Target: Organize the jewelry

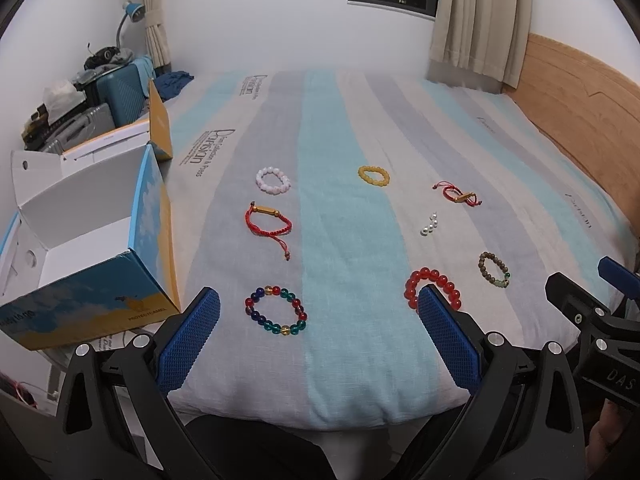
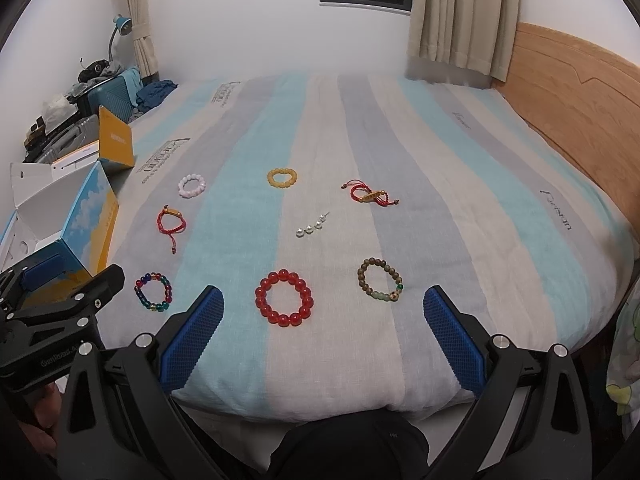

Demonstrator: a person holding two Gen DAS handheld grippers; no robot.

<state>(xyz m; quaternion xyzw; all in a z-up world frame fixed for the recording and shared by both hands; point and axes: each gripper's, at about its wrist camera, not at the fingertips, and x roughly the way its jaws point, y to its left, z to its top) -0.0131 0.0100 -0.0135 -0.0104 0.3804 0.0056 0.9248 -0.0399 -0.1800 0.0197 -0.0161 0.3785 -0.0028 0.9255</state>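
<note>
Several bracelets lie on the striped bedspread (image 1: 344,120): a multicoloured bead one (image 1: 276,311) (image 2: 153,293), a red bead one (image 1: 434,285) (image 2: 284,298), a brown bead one (image 1: 495,269) (image 2: 380,279), two red cord ones (image 1: 268,221) (image 1: 458,193), a white one (image 1: 273,179), a yellow one (image 1: 373,175), and a short pearl string (image 1: 428,225) (image 2: 312,227). My left gripper (image 1: 320,332) is open and empty, just short of the multicoloured bracelet. My right gripper (image 2: 323,328) is open and empty, just short of the red bead bracelet.
An open blue-and-yellow cardboard box (image 1: 92,240) (image 2: 84,224) stands at the bed's left edge. Suitcases and clutter (image 1: 92,92) are piled behind it. A wooden headboard (image 1: 580,92) runs along the right. Curtains (image 1: 476,16) hang at the back wall.
</note>
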